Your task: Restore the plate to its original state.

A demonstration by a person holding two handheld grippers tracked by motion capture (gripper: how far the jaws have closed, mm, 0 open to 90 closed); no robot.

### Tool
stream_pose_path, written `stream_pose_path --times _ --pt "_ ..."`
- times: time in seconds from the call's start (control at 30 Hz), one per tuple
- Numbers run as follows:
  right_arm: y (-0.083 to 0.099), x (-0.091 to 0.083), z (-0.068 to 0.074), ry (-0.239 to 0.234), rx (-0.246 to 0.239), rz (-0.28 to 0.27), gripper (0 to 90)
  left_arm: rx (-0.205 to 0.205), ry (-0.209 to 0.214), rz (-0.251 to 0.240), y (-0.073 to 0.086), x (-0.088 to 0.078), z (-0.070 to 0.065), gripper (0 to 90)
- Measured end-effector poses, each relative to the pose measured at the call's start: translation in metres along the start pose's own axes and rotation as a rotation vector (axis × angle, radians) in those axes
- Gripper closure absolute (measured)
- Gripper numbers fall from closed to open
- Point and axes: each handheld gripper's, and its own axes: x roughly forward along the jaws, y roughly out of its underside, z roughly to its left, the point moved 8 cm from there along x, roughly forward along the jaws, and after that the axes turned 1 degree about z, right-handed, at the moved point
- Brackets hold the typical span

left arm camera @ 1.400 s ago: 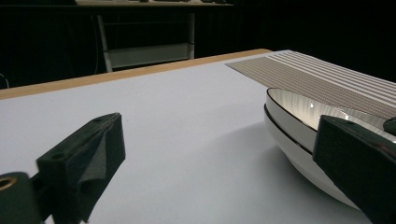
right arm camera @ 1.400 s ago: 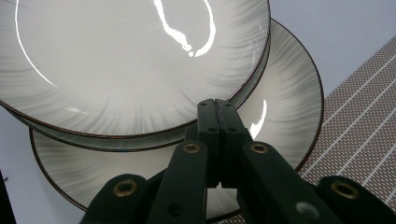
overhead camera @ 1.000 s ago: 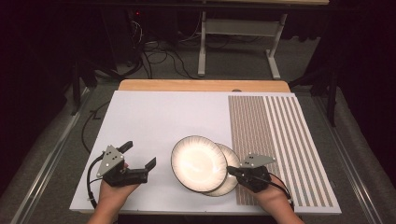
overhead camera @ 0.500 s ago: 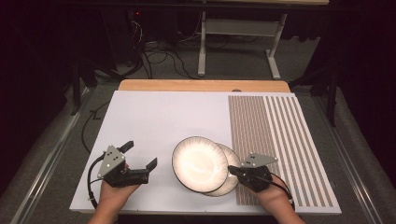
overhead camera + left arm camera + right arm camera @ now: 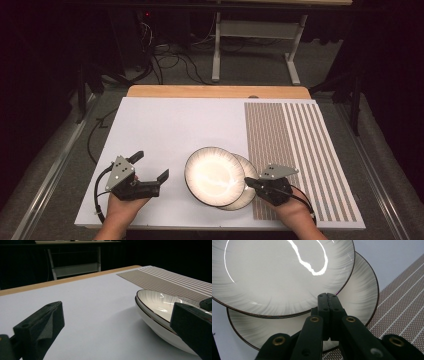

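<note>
We see 2 stacked plates (image 5: 215, 176) near the table's (image 5: 180, 125) front edge. Right gripper (image 5: 248, 182), jaws pressed together, overlaps their right rim. Left gripper (image 5: 150, 166), jaws spread, sits left of them.

No words to read here

There are no letters, numbers, labels or signs on the two plates (image 5: 215, 176), the white table (image 5: 165, 130) or the striped mat (image 5: 300, 145). The mat has just brown and white lines. The black tools carry no name that can be read.
</note>
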Motion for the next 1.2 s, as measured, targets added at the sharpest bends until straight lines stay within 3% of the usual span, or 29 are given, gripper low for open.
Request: stream_pose_path --times 1.2 --pt "0.0005 -0.0076 -0.0062 0.028 0.013 -0.005 90.0 0.004 -0.008 -0.003 -0.0005 -0.0014 -0.0003 0.2"
